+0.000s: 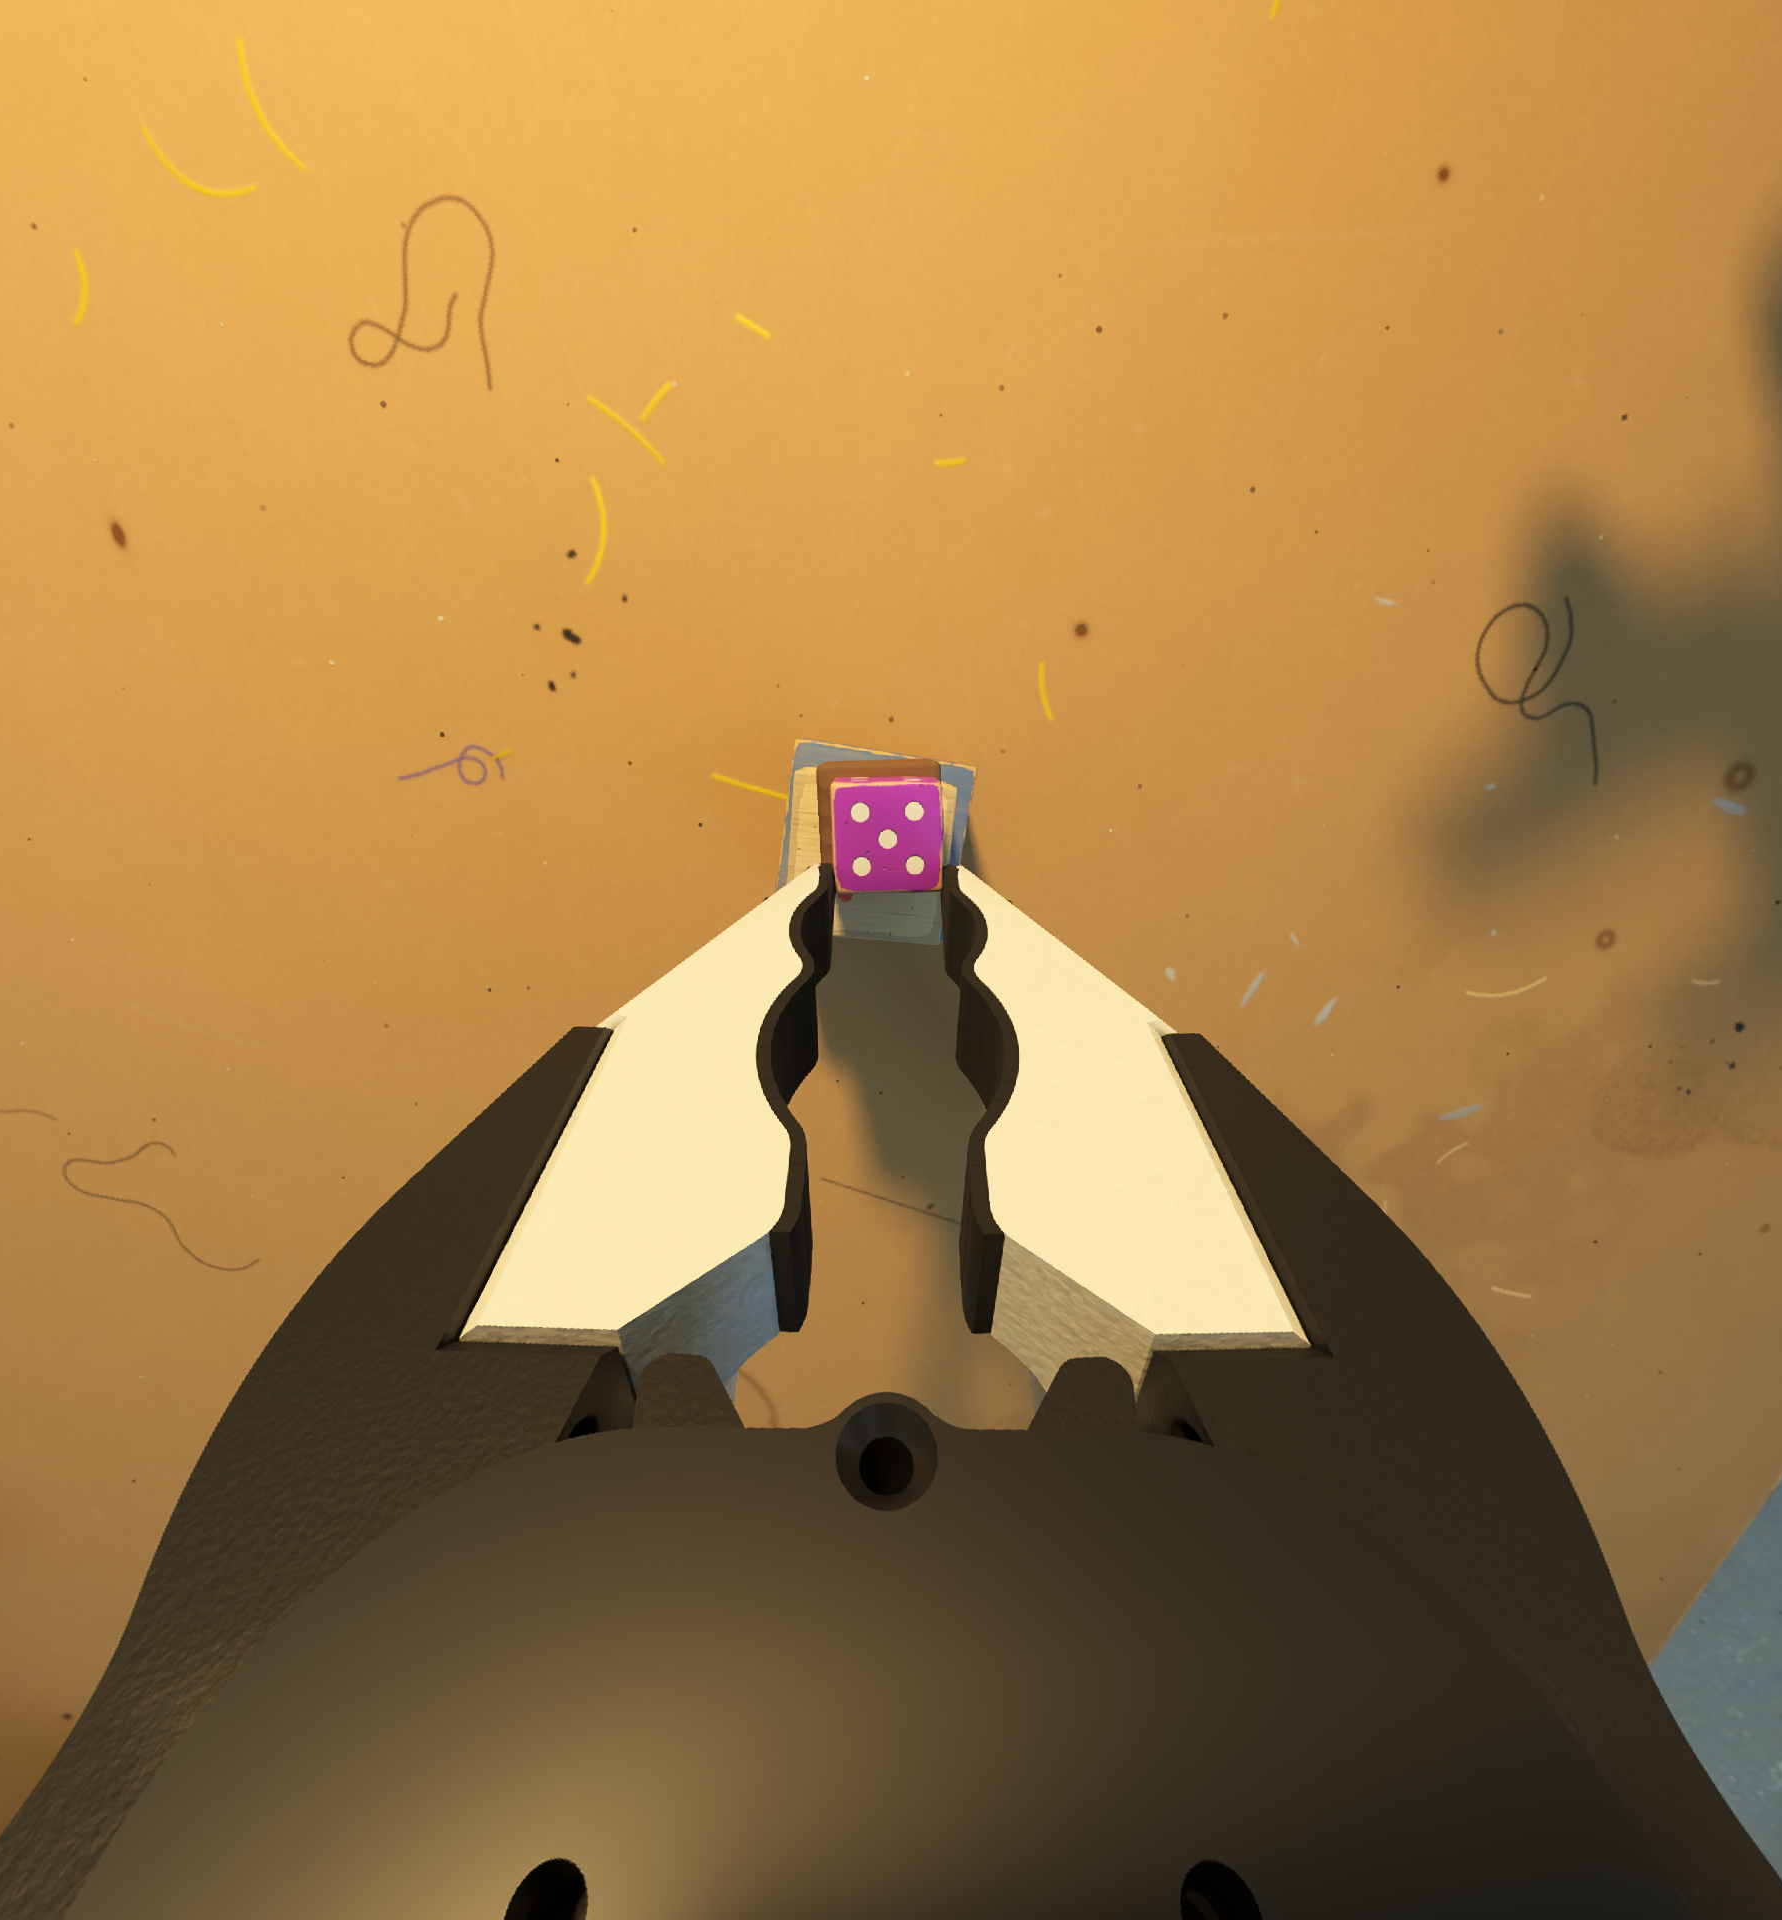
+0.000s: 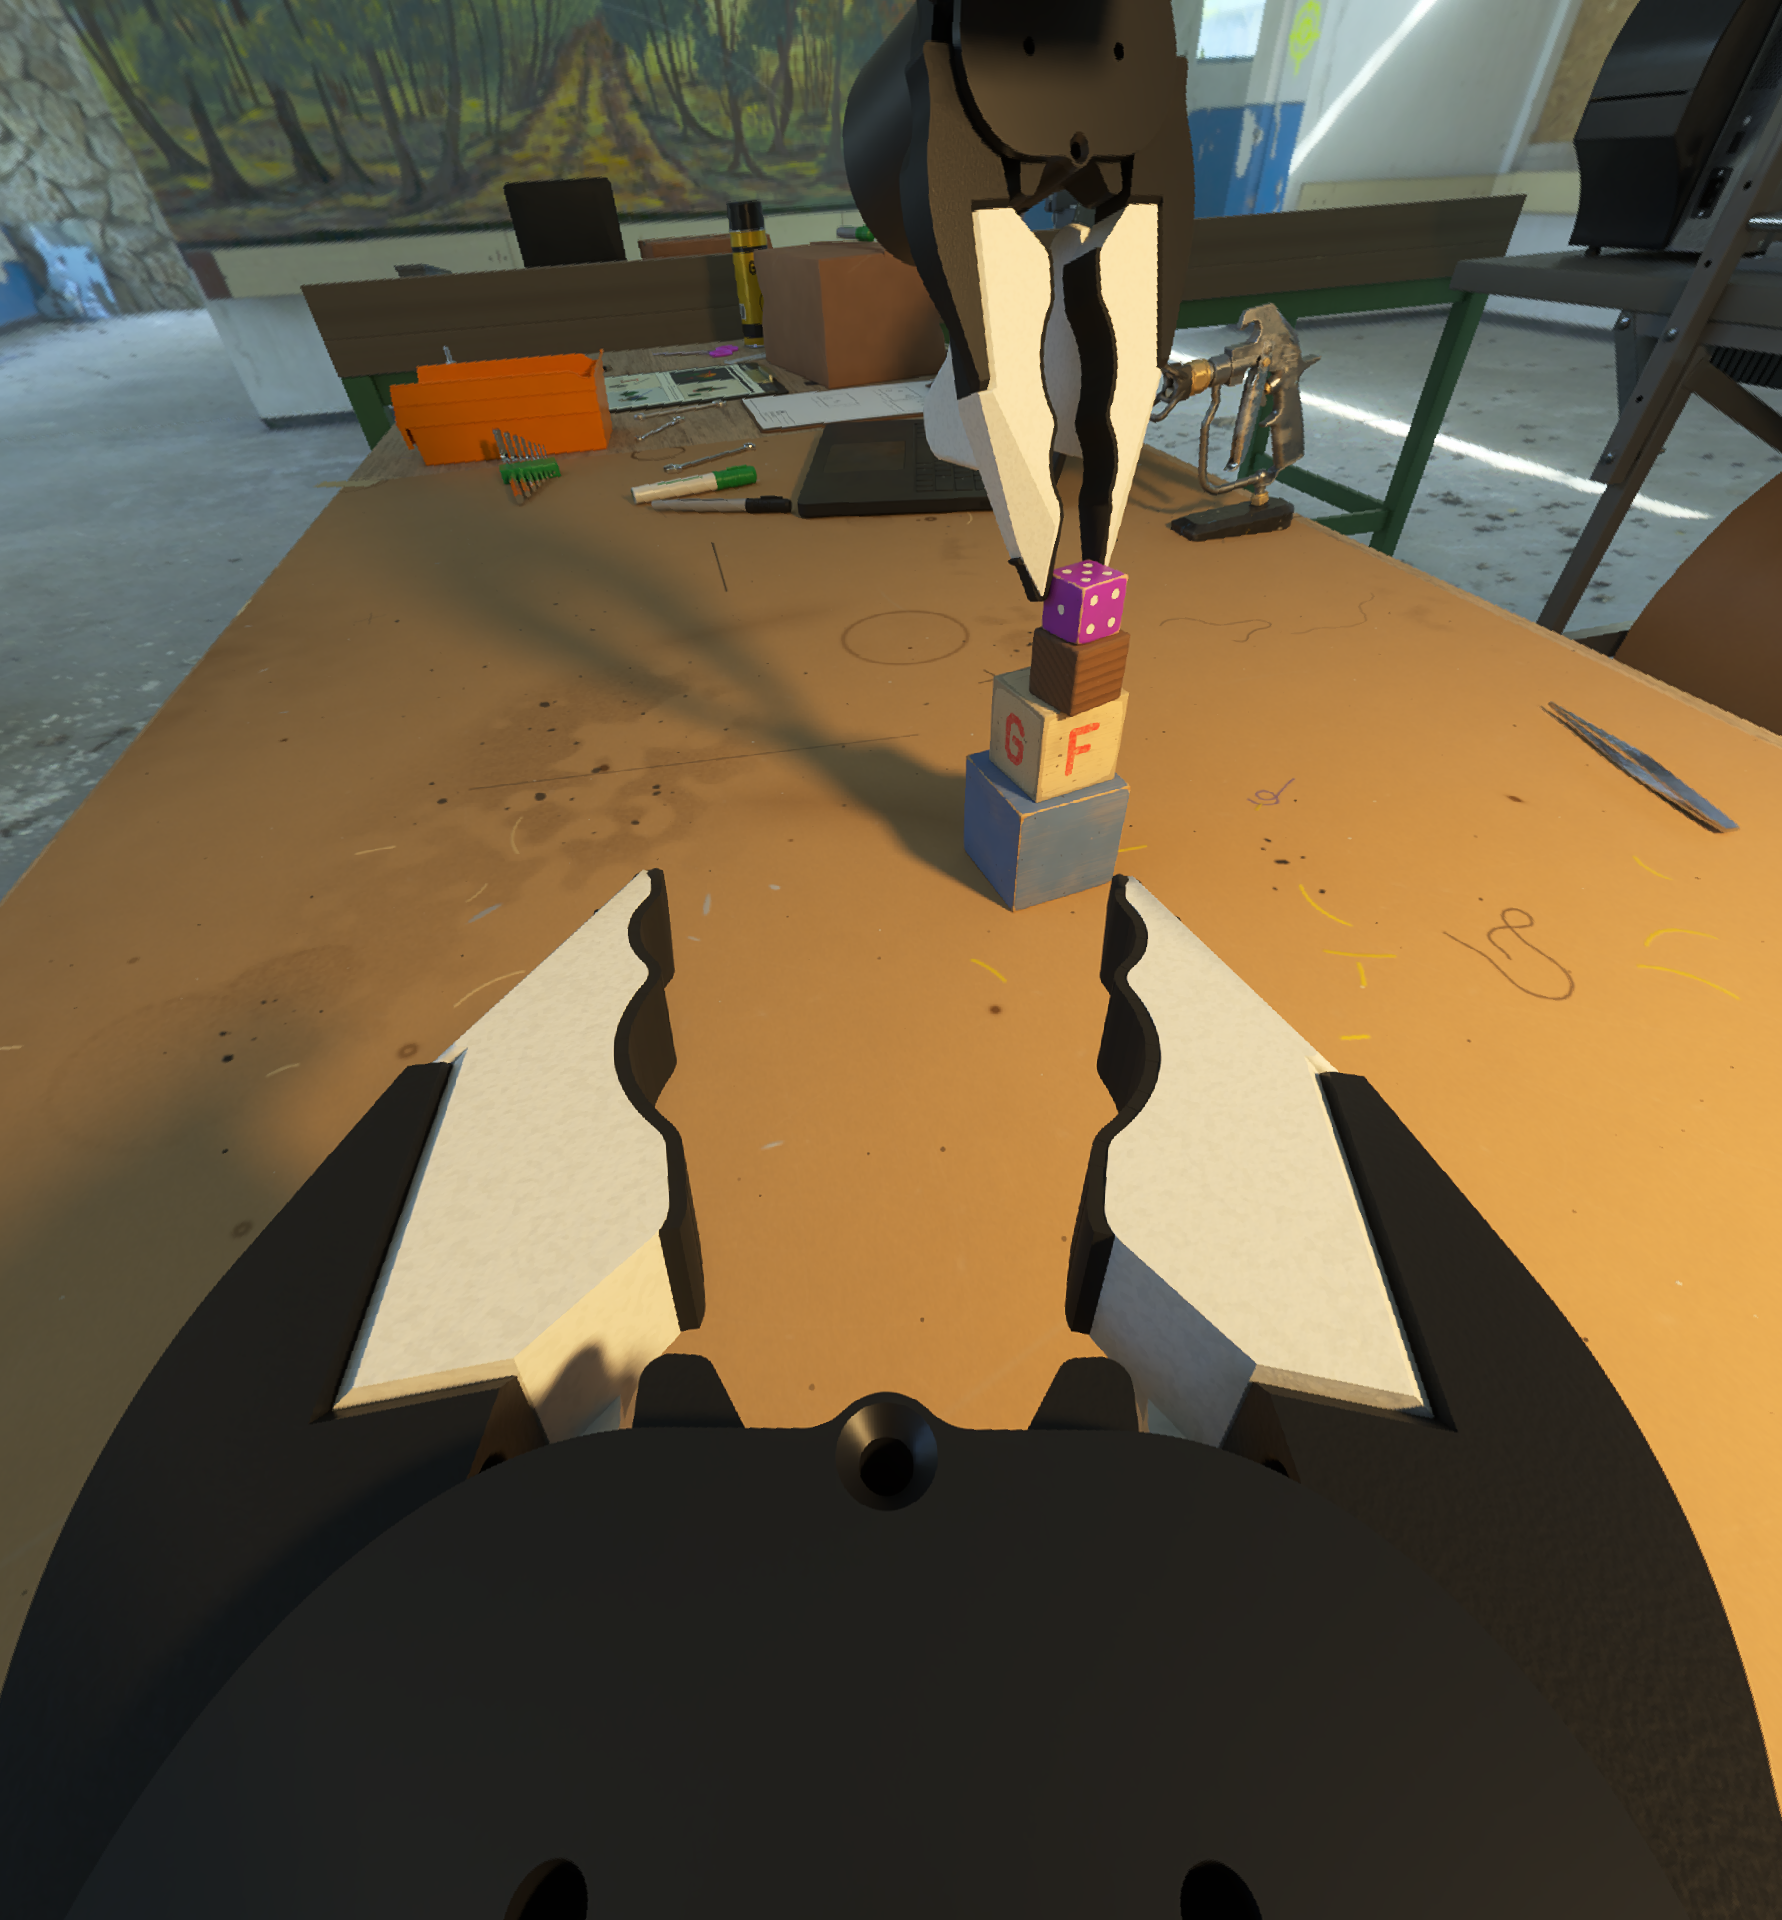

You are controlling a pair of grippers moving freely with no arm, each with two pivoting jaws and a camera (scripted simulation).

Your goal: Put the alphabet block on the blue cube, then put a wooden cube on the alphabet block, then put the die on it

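A stack stands on the brown table (image 2: pixel 658 987): a blue cube (image 2: pixel 1043 852) at the bottom, the alphabet block (image 2: pixel 1058 743) on it, a dark wooden cube (image 2: pixel 1079 670) above, and a magenta die (image 2: pixel 1086 603) on top. My left gripper (image 2: pixel 1063 577) points straight down over the stack, its fingertips flanking the die's upper half. In the left wrist view the die (image 1: pixel 887 836) fills the narrow gap of the left gripper (image 1: pixel 887 871). My right gripper (image 2: pixel 887 883) is open and empty, low over the table just in front of the stack.
At the far end lie an orange box (image 2: pixel 497 405), markers (image 2: pixel 700 483), a dark laptop (image 2: pixel 887 468), a cardboard box (image 2: pixel 845 312) and a spray gun on a stand (image 2: pixel 1245 405). A metal blade (image 2: pixel 1640 769) lies at the right. The table's left edge (image 2: pixel 139 748) is near.
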